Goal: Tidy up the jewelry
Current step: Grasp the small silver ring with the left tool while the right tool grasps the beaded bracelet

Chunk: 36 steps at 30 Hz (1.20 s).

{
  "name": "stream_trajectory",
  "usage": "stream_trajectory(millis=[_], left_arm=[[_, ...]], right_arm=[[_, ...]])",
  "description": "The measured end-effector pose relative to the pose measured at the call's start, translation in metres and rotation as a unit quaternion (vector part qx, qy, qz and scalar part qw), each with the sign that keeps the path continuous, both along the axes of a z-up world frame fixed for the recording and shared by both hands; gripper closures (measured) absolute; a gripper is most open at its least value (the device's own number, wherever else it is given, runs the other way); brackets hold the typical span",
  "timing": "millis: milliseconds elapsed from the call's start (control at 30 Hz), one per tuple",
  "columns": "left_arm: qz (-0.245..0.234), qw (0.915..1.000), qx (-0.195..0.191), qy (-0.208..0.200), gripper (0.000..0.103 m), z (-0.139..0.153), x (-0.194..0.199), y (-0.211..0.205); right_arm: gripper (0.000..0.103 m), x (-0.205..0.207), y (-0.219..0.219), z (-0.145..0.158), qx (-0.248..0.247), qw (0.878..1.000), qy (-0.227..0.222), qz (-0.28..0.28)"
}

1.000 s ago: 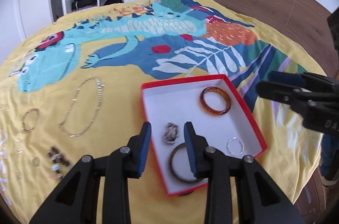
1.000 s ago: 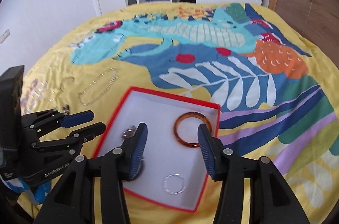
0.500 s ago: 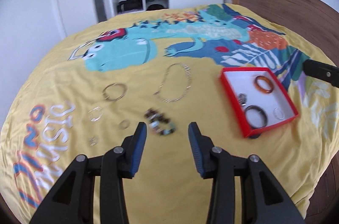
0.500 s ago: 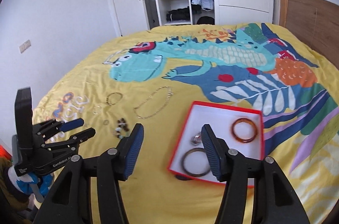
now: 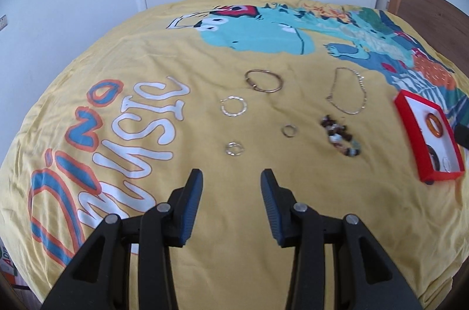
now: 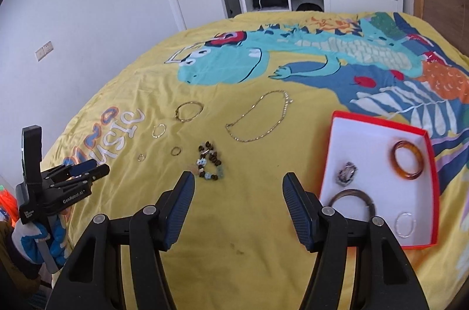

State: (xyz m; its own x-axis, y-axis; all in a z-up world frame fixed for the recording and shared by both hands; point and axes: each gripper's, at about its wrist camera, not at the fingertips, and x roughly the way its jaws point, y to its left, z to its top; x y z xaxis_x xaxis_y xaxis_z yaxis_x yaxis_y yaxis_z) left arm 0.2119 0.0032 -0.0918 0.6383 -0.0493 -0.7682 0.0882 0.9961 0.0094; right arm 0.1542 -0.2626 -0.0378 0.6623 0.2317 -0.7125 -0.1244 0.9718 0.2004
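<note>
Our left tongs (image 5: 231,178) hang over the yellow bedspread (image 5: 123,52) with their blue pads apart and nothing between them. Just ahead of the tips lies a small silver ring (image 5: 234,148), flat on the cloth and almost in line with the gap, so we judge it the nearest piece for this hand. Beyond it lie a second small ring (image 5: 289,130), a twisted silver hoop (image 5: 233,107) and a thin gold bangle (image 5: 264,80).

Our right tongs (image 6: 238,180) are opening, empty too, and the beaded bracelet (image 6: 210,163) lies bunched just ahead and slightly left of them. The fine chain necklace (image 6: 261,116) runs beyond it in a long loop, slanting away to the right.

The red box (image 6: 381,116) with its white floor sits to the right, already holding an amber bangle (image 6: 408,160), a dark bangle (image 6: 351,200), a clear ring (image 6: 406,224) and a small sparkly piece (image 6: 346,173). The metal pieces look thin and hard, the beads lumpy and loose
</note>
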Motion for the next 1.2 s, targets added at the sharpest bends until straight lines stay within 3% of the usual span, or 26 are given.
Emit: stream_trajectory(millis=[167, 300, 700, 933, 1067, 1133, 1200], left_arm=[[0.011, 0.9998, -0.012, 0.012, 0.064, -0.018, 0.019, 0.007], [0.015, 0.9993, -0.028, 0.021, 0.063, -0.033, 0.034, 0.010], [0.023, 0.9982, -0.040, 0.037, 0.062, -0.071, 0.072, 0.011], [0.022, 0.9983, -0.039, 0.037, 0.062, -0.079, 0.079, 0.009], [0.017, 0.9978, -0.054, 0.036, 0.064, -0.080, 0.080, 0.010], [0.012, 0.9973, -0.062, 0.036, 0.070, -0.080, 0.081, 0.011], [0.006, 0.9972, -0.065, 0.035, 0.086, -0.079, 0.080, 0.010]], right_arm=[[0.037, 0.019, 0.016, -0.027, -0.003, 1.000, 0.017, 0.010], [0.028, 0.038, 0.035, -0.048, -0.016, 0.999, 0.024, 0.024], [0.027, 0.095, 0.073, -0.103, -0.029, 0.997, 0.039, 0.062], [0.027, 0.115, 0.079, -0.123, -0.033, 0.996, 0.048, 0.069], [0.045, 0.119, 0.087, -0.127, -0.047, 0.995, 0.044, 0.078], [0.055, 0.117, 0.089, -0.127, -0.049, 0.995, 0.041, 0.083], [0.070, 0.115, 0.090, -0.127, -0.048, 0.994, 0.038, 0.087]])
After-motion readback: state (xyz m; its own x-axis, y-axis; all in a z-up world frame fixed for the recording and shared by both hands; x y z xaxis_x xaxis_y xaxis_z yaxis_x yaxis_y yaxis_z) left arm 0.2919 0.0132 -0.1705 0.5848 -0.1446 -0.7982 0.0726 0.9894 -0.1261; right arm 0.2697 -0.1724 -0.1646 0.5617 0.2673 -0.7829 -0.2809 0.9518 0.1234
